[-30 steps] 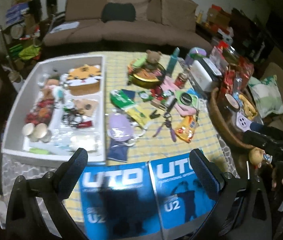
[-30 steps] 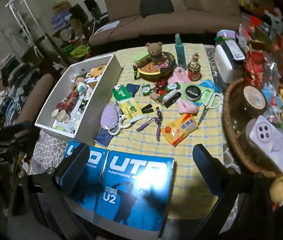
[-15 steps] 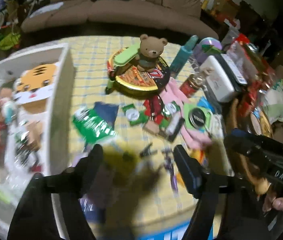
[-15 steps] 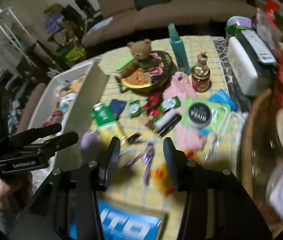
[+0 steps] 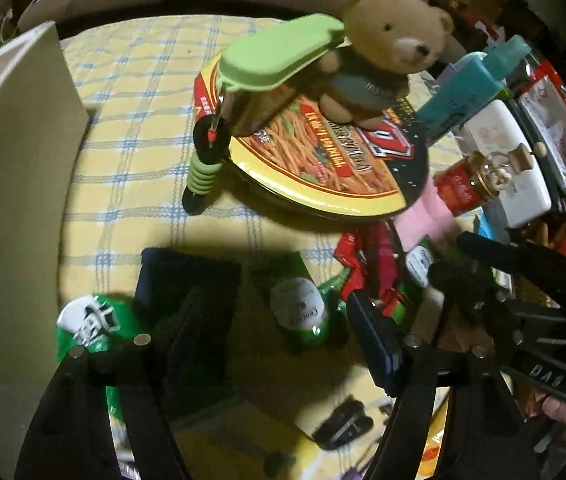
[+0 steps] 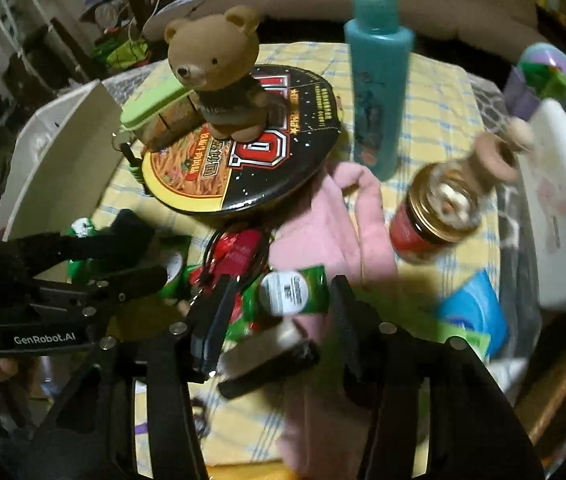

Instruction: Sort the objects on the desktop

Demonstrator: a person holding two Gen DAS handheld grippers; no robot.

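While both hands reach into the clutter, my left claw point(image 5: 279, 320) hangs spread over a green sachet point(image 5: 299, 312) and my right claw point(image 6: 283, 300) spread round another green sachet point(image 6: 287, 292), neither gripping yet. Red wrappers point(image 6: 239, 252), a pink glove point(image 6: 331, 216) and the noodle bowl point(image 6: 243, 152) crowd them; the white bin point(image 5: 11, 184) waits left.

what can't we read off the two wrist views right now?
- Left wrist: white bin contents hidden by its own near wall.
- Left wrist: right gripper tips lost among clutter, aperture unclear.
- Right wrist: red jar label motion-blurred.
- Right wrist: pink cloth lower part hidden behind the right gripper's fingers.
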